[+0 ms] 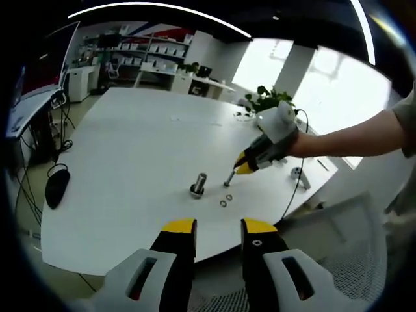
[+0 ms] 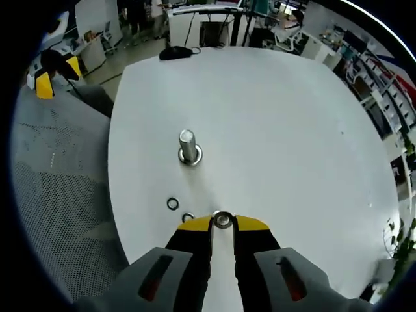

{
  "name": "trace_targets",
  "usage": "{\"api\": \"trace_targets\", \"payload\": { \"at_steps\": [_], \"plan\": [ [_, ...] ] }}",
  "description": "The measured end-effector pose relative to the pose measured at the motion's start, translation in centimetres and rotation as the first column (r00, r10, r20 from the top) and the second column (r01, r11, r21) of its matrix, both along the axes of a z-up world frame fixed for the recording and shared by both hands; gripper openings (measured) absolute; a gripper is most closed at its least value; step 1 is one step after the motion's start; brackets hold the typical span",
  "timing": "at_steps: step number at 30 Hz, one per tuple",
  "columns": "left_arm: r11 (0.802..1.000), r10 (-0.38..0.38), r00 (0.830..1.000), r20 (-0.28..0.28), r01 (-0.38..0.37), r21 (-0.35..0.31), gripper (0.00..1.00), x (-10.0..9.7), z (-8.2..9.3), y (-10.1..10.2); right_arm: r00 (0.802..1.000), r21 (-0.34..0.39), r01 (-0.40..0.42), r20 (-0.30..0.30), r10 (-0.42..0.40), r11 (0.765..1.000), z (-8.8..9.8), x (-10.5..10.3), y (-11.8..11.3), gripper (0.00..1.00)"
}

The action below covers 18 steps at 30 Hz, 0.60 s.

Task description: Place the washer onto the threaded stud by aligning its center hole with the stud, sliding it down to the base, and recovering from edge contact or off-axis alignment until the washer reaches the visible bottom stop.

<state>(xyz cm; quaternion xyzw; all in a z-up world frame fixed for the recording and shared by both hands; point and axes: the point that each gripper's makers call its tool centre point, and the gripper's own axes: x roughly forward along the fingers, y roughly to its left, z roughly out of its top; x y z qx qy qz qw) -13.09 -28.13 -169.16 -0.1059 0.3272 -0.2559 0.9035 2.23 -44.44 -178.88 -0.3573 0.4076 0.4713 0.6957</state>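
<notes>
A short metal threaded stud stands upright on its wide base on the white table. My right gripper is shut on a small metal washer, held at the yellow tips just short of the stud. Two loose washers lie on the table between my tips and the stud. In the left gripper view the stud stands mid-table, with the right gripper low beside it to the right, held by a person's arm. My left gripper is open and holds nothing, back off the table's near edge.
A black mouse lies near the table's left edge. A potted plant and small white parts with a cable sit at the far right corner. A grey mesh chair stands beside the table.
</notes>
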Motion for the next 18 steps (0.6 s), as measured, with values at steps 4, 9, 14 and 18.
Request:
{"api": "trace_targets", "payload": {
  "at_steps": [4, 9, 14, 18],
  "plan": [
    [1.0, 0.003, 1.0, 0.0, -0.003, -0.001, 0.25, 0.0, 0.0, 0.0, 1.0, -0.011, -0.012, 0.0, 0.012, 1.0, -0.3, 0.1, 0.0, 0.13],
    [1.0, 0.005, 1.0, 0.0, -0.005, -0.003, 0.25, 0.0, 0.0, 0.0, 1.0, -0.018, -0.013, -0.007, 0.013, 1.0, -0.6, 0.4, 0.0, 0.13],
    [1.0, 0.007, 1.0, 0.0, -0.007, -0.004, 0.25, 0.0, 0.1, 0.0, 1.0, -0.026, -0.011, -0.022, 0.011, 1.0, -1.0, 0.2, -0.1, 0.13],
    [1.0, 0.007, 1.0, -0.001, -0.007, -0.005, 0.25, 0.1, 0.0, 0.1, 0.999, -0.034, -0.01, -0.032, 0.009, 0.999, -1.2, 0.0, -0.1, 0.14]
  ]
}}
